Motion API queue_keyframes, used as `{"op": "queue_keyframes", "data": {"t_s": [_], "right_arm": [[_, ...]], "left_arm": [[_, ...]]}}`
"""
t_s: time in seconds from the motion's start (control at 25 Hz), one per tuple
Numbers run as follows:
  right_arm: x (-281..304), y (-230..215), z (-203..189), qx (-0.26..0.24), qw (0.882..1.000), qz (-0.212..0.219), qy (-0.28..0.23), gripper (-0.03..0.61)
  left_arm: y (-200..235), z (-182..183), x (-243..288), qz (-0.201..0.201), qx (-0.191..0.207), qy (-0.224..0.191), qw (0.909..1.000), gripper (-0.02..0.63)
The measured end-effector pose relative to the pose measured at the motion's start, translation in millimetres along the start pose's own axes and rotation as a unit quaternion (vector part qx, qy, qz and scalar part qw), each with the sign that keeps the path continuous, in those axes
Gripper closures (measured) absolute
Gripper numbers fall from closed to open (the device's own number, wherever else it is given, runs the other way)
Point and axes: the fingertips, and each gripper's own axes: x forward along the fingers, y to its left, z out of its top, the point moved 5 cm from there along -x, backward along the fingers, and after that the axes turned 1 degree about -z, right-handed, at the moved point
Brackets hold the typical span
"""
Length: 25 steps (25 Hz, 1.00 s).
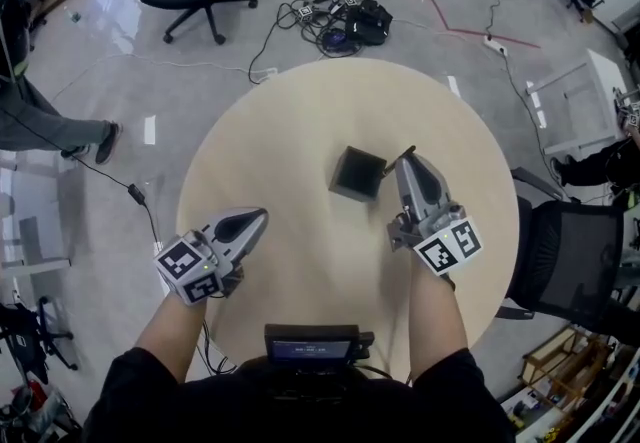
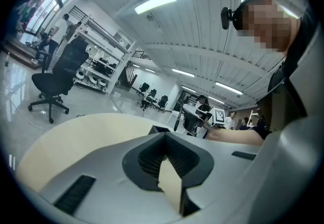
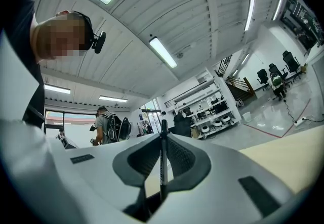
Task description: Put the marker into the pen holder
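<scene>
The round worktop (image 1: 290, 131) carries a black holder (image 1: 357, 173) near its middle. Just beside the holder, the right tool (image 1: 404, 161) is clamped on a thin black marker (image 3: 162, 160), whose end juts past the tips. The left tool (image 1: 262, 214) is over the worktop's left part, tips together and holding nothing.

There is one round pale wooden table (image 1: 290, 146), one square black pen holder (image 1: 357, 173), one thin black marker (image 3: 162, 157) and two grey grippers: the left gripper (image 1: 260, 215) and the right gripper (image 1: 404, 160).
</scene>
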Motion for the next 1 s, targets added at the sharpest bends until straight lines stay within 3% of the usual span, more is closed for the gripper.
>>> {"op": "queue_keyframes", "data": {"t_s": [0.72,1.0], "right_arm": [[-12,-8,-48,-0.003,0.999,-0.002,0.037,0.535],[-23,-13,-50,0.013,0.999,-0.016,0.024,0.528]], "left_arm": [[8,-13,16,-0.006,-0.010,0.014,0.9998,0.620],[10,-19,17,-0.005,-0.013,0.016,0.9998,0.620]]}}
